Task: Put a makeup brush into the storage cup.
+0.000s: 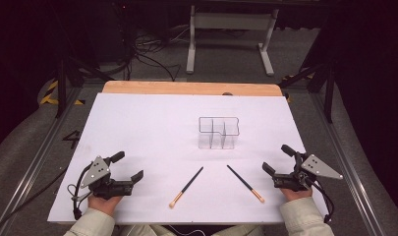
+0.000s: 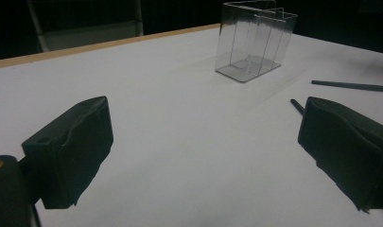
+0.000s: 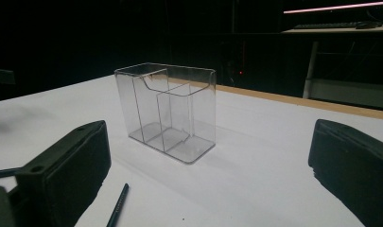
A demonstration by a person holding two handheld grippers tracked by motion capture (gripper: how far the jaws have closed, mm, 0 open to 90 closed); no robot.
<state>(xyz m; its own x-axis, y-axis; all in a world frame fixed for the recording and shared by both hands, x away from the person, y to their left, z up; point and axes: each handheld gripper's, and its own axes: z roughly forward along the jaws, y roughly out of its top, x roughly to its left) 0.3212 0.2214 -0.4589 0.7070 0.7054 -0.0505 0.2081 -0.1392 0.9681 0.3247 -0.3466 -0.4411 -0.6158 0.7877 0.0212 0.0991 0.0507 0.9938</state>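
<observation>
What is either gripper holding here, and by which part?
Nothing: the left gripper and right gripper are open and empty; both makeup brushes lie untouched.

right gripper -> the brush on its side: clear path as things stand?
Probably yes. The right gripper rests open on the white table, and the right brush lies flat just beside it with bare table between them. The clear organizer stands farther back, off that path.

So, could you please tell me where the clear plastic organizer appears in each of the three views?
High view: the clear organizer stands right of centre on the white table, beyond the two brushes.
Left gripper view: upper right, upright.
Right gripper view: centre-left, between the jaws' lines.
Shared landmark: the table's wooden far edge.
</observation>
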